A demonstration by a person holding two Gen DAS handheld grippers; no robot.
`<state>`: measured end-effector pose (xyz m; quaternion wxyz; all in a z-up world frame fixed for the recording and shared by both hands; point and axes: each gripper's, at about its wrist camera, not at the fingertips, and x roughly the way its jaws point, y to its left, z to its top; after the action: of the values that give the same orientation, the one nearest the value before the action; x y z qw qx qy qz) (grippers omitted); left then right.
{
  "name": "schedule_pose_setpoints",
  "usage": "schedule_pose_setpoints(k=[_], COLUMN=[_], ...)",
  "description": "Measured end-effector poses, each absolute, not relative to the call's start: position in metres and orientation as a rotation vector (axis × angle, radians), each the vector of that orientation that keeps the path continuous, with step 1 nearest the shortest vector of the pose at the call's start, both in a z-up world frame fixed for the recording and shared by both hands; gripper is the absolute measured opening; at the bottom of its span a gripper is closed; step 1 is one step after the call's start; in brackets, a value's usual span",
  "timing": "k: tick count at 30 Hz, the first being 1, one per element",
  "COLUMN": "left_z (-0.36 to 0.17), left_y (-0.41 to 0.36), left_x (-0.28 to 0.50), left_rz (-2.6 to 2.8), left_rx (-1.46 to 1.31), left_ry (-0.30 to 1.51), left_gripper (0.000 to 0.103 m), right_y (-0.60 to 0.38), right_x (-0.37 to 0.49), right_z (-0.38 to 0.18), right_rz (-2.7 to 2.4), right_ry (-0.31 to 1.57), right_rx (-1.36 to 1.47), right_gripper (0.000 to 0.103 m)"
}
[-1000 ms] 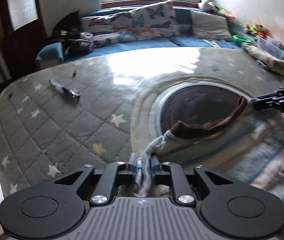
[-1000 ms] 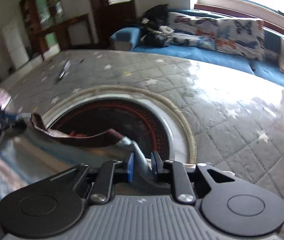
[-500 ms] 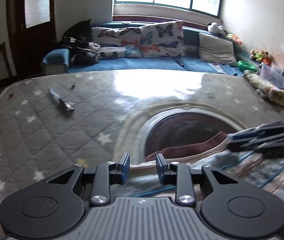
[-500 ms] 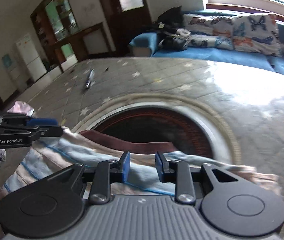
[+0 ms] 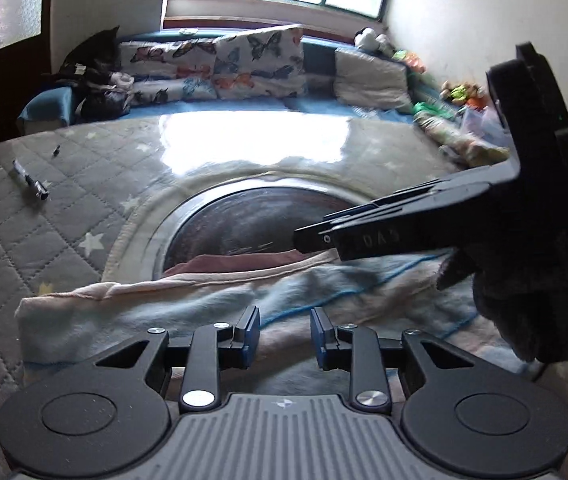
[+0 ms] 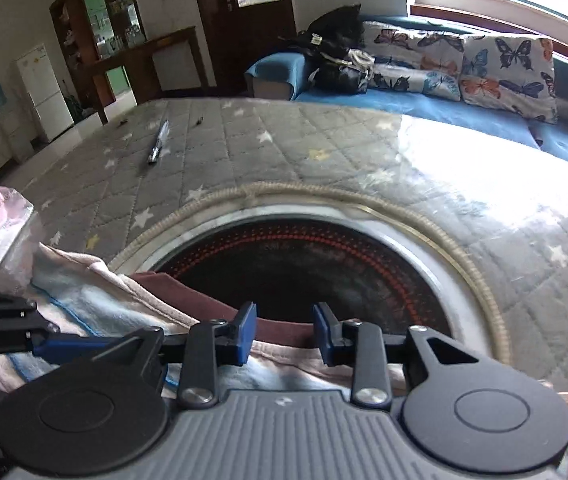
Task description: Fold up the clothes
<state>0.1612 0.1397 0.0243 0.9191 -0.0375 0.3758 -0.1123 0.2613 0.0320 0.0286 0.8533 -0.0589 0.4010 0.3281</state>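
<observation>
Left wrist view: the left gripper [image 5: 284, 336] is seen with jaws parted a little, nothing pinched; the striped garment [image 5: 188, 300] is spread flat under and ahead of them. The right gripper [image 5: 304, 240] is seen ahead to the right, over the cloth. One pen [image 5: 30, 184] is seen far left on the star-quilted mat [image 5: 64, 208].

Right wrist view: the right gripper [image 6: 284, 334] has jaws opening, partly spread, gripping nothing; the garment's maroon edge [image 6: 204, 300] is just past them, over one round black panel [image 6: 316, 268]. Two butterfly pillows [image 6: 508, 72] are counted beyond.
</observation>
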Motion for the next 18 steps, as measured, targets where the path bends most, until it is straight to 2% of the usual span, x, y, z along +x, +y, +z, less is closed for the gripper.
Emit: schedule_pose_setpoints(k=[6,18], left_z=[0.024,0.004], left_y=[0.121,0.110], left_x=[0.127,0.101], left_rz=[-0.292,-0.331], left_rx=[-0.064,-0.098], left_ry=[0.753,0.766], left_gripper=[0.029,0.030], right_y=[0.030,0.072], right_x=[0.243,0.237], right_z=[0.041,0.019], right_rz=[0.755,0.710], right_ry=[0.858,0.841], right_rx=[-0.169,-0.202], right_gripper=[0.031,0.032])
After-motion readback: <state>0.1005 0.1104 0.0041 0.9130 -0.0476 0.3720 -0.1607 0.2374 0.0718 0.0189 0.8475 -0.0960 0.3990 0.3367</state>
